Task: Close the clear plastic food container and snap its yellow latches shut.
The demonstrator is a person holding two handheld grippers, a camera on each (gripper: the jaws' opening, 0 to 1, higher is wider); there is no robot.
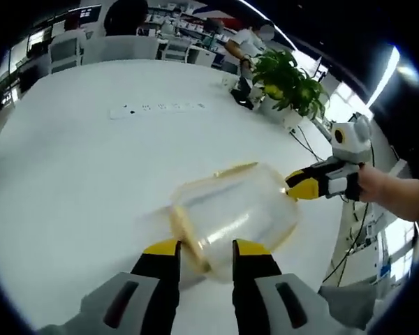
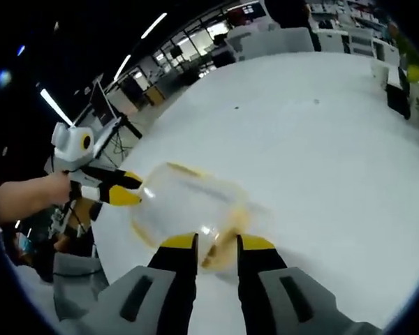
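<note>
While the container [image 1: 234, 209] lies just beyond both narrowly parted jaw pairs, the left gripper [image 1: 204, 246] and right gripper [image 2: 215, 241] flank opposite ends (contact unclear).

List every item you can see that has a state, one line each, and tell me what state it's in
clear plastic food container: on the white table, a gripper at each end; blurred, so lid and latch state cannot be told
left gripper: jaws apart, tips at the container's near edge
right gripper: jaws apart, tips at the container's edge
potted plant: upright at the table's far edge
</note>
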